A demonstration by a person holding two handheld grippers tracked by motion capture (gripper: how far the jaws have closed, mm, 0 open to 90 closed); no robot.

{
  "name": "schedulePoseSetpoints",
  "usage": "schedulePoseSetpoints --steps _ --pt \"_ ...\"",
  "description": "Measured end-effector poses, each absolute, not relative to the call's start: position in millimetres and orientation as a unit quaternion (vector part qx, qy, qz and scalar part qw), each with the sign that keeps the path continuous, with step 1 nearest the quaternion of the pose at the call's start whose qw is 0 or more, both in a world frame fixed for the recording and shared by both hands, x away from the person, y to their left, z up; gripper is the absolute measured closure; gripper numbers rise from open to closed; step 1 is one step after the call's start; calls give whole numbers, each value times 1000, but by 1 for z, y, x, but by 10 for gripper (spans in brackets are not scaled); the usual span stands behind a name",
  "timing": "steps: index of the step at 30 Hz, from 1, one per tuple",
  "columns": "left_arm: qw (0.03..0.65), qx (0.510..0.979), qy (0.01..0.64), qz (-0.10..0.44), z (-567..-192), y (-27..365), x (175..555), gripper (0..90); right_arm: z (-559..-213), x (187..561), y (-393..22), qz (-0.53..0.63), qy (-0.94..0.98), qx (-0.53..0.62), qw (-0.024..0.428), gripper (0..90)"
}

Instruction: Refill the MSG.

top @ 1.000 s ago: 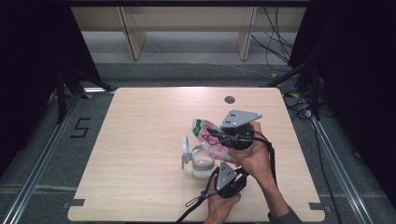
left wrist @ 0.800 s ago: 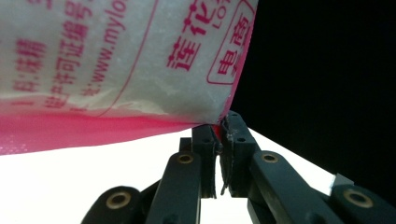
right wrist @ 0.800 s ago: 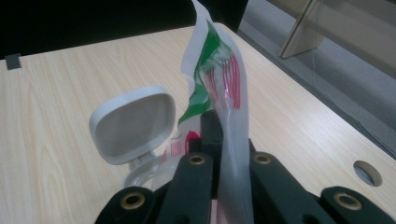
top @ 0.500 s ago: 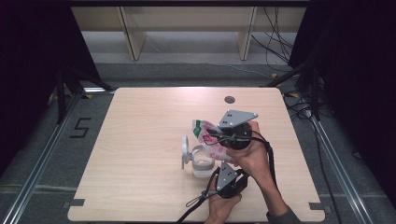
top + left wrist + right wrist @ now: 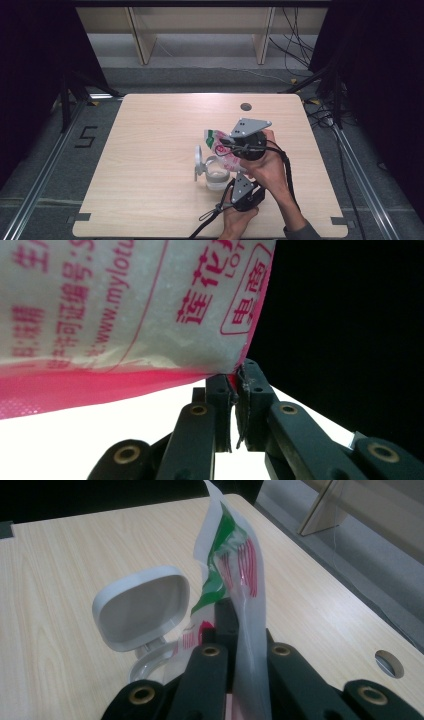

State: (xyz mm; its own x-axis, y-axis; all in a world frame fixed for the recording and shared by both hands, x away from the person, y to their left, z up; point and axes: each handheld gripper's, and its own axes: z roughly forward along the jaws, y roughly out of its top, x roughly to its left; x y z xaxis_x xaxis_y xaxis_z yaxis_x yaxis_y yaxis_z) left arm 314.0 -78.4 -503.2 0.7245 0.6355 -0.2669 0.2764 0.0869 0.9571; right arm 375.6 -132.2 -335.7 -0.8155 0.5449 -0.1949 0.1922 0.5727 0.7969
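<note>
Bench: a light wooden bench (image 5: 150, 165) with a small round hole (image 5: 245, 106) near its far edge.

Pouch: a white plastic pouch (image 5: 219, 145) with pink and green print, held up in the air between the two claws, over the middle of the bench and a little to the right. In the left gripper view its pink sealed edge (image 5: 100, 385) and red Chinese print are seen from very near.

Container: a clear container (image 5: 216, 176) stands on the bench directly under the pouch. Its white hinged lid (image 5: 198, 161) is open and stands up at the left side. In the right gripper view the lid (image 5: 141, 607) is seen from inside, with the rim of the container below it.

Left claw: the left claw (image 5: 236, 377) is closed narrow, and the pink corner of the pouch is pinched between its two black tips. In the high view this gripper (image 5: 245, 192) is near the front edge of the bench, held by the left hand (image 5: 239, 220).

Right claw: the right claw (image 5: 240, 615) is closed on the pouch (image 5: 235, 565), which rises upright between its black jaws. In the high view this gripper (image 5: 248, 145) is above the container, held by the right hand (image 5: 270, 167).

Cables: a black cable (image 5: 287, 172) trails from the right gripper along the forearm.
</note>
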Motion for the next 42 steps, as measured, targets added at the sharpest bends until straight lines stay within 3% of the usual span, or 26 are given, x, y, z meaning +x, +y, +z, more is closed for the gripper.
schedulePoseSetpoints --steps 21,24,26,27,37,38,42 --pt "664 654 338 130 -502 -80 317 844 -335 372 -126 396 866 206 224 900" --pt "689 621 357 113 -502 -86 315 844 -337 373 -124 392 868 205 225 900" --pt "666 651 342 125 -503 -80 317 844 -338 374 -124 392 869 203 224 900" --pt "689 624 352 110 -502 -85 316 844 -337 374 -124 393 868 202 226 900" --pt "694 615 357 111 -503 -87 315 844 -338 374 -124 391 870 201 224 900" --pt "668 650 339 128 -503 -80 317 844 -337 374 -124 392 869 202 224 900" --pt "657 657 345 129 -502 -79 315 844 -337 374 -126 394 868 203 222 900"
